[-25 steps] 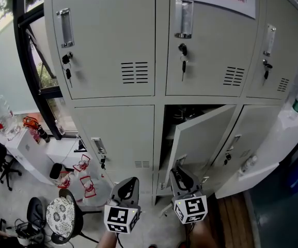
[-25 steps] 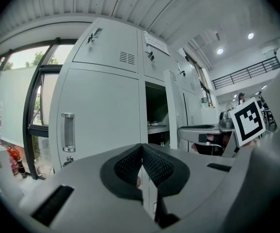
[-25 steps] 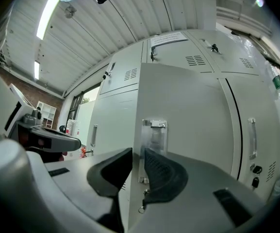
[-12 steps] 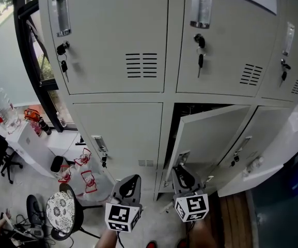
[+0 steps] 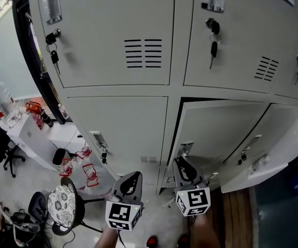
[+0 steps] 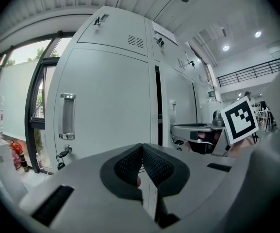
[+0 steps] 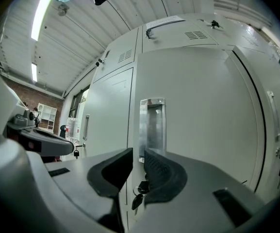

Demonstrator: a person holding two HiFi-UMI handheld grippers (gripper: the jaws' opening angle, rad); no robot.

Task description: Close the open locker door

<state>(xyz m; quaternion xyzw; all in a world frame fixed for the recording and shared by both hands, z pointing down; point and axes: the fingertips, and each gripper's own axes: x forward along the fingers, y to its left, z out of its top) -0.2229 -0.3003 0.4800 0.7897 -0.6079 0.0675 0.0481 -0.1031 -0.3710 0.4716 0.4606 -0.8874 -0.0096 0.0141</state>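
1. The open locker door is in the lower row, middle column. It stands ajar, its free edge swung out toward the person and a dark slit showing along its top.
2. Right gripper: jaws narrowly apart, clamping nothing. It is aimed at the door's recessed handle, and the keys show through the gap. Contact with the door cannot be confirmed.
3. Left gripper: pads pressed together, empty, held before the closed neighbouring locker.

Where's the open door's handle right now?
Head view, lower centre-right: the handle sits just above the right gripper, on the left edge of the door.
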